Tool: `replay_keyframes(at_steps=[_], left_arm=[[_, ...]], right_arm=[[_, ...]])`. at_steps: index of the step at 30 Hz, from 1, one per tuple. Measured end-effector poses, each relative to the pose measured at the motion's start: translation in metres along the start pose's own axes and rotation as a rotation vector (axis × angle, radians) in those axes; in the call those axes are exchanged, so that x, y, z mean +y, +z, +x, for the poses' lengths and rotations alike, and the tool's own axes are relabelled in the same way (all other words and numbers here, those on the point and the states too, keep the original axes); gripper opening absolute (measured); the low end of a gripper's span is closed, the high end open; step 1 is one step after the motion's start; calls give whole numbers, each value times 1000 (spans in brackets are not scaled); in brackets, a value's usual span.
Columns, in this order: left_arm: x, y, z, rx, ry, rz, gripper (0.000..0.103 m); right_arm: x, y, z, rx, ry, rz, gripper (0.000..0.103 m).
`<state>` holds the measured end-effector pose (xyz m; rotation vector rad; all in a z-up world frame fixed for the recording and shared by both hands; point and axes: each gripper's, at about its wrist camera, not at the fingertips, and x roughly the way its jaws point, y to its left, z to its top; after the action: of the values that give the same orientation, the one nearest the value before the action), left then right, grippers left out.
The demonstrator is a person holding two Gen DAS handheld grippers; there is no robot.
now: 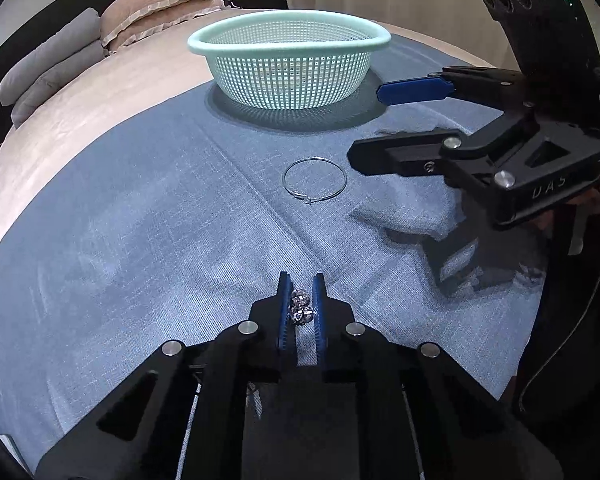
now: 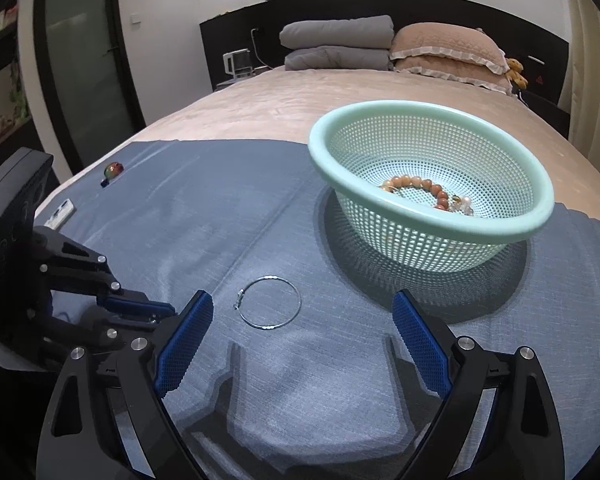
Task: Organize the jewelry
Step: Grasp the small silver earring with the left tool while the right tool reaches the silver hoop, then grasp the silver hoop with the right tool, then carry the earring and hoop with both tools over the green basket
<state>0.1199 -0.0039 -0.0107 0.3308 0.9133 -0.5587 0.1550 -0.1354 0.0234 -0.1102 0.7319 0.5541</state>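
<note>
Our left gripper (image 1: 301, 304) pinches a sparkling crystal piece (image 1: 300, 306) between nearly closed jaws. Our right gripper (image 2: 302, 320) gapes wide and empty, open blue cloth (image 2: 204, 208) around, thin silver hoop (image 2: 269, 301) lying just ahead, mint basket (image 2: 428, 216) beyond.

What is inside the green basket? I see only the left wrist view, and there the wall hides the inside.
Observer: A bracelet of brown beads lies in the basket, with a paler, pearly piece beside it.
Operator: Is the right gripper holding anything?
Observer: No. The right gripper is wide open, with only the blue cloth between its pads.
Operator: Is anything else on the cloth, to the left?
Observer: Yes. A small round reddish and green thing lies near the far left edge, and a small white thing lies nearer on that side.
</note>
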Motion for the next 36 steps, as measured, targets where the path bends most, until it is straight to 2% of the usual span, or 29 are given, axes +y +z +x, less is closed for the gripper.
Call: replay_keyframes(at_steps=[2,4,8,10,11,12,19,24,29,36], left_arm=[[0,-3,-1,0,-4,-5,11],[0,-5,-2,2,-5,-17,8],[2,-7,-5,7,-15,-39,8],[2,-8,-6,14,-16,-40,8],[2,-9,-6,16,-17,-42,8],[3,-9,-6,19,-19,-44,8],[2,-7,-11,29,-20,-46,8],[6,1,-26,-18,-25,-57,8],[15,22,-41,-74,-25,-50,8],[13,69,-65,-153,12,26,8]], right_arm=[[8,1,8,5,1,-15,85],[13,1,18,21,12,-16,72],[18,-3,40,79,-2,-10,64],[19,-4,41,80,-12,-15,61],[19,-3,41,84,-19,-9,56],[17,-3,41,86,-27,-1,44],[14,-3,37,87,-6,14,42],[13,1,19,66,-3,17,42],[5,17,-22,-24,1,27,42],[-20,52,-81,-135,-69,19,42]])
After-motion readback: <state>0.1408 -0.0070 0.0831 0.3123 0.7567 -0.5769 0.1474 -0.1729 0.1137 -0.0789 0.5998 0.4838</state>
